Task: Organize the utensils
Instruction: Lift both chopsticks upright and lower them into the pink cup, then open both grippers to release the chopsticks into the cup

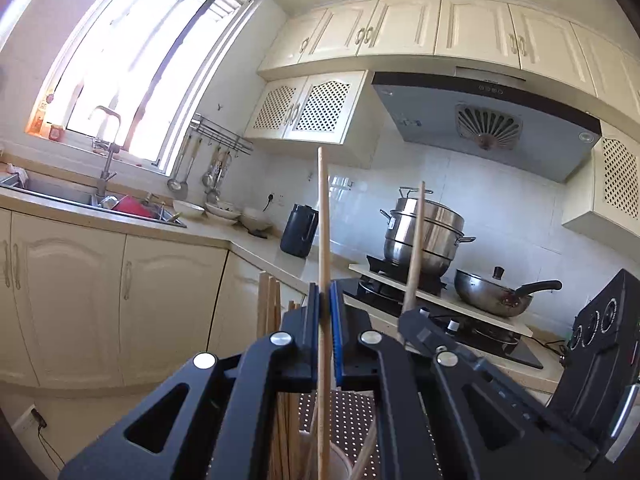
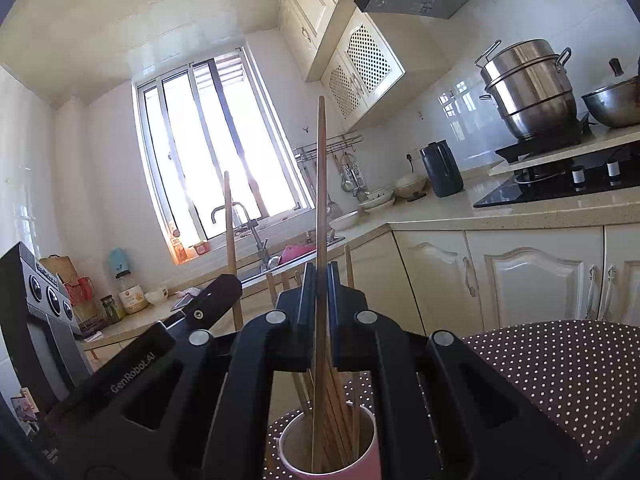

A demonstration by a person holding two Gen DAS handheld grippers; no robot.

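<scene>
My left gripper (image 1: 325, 300) is shut on an upright wooden chopstick (image 1: 323, 216) whose lower end reaches down toward a cup (image 1: 340, 466). Several more chopsticks (image 1: 270, 312) stand in that cup. To the right, my right gripper (image 1: 420, 326) holds a second chopstick (image 1: 416, 240). In the right wrist view, my right gripper (image 2: 319, 280) is shut on a long chopstick (image 2: 320, 184) that dips into the pink-and-white cup (image 2: 368, 448), which holds several chopsticks (image 2: 340, 412). My left gripper (image 2: 218, 290) stands to the left, holding its chopstick (image 2: 229, 220).
The cup stands on a brown polka-dot cloth (image 2: 560, 380). Behind are cream cabinets, a sink (image 1: 60, 196) under the window, bowls (image 1: 224, 212), a black kettle (image 1: 298, 236), a steel steamer pot (image 1: 424, 236) and a wok (image 1: 492, 292) on the hob.
</scene>
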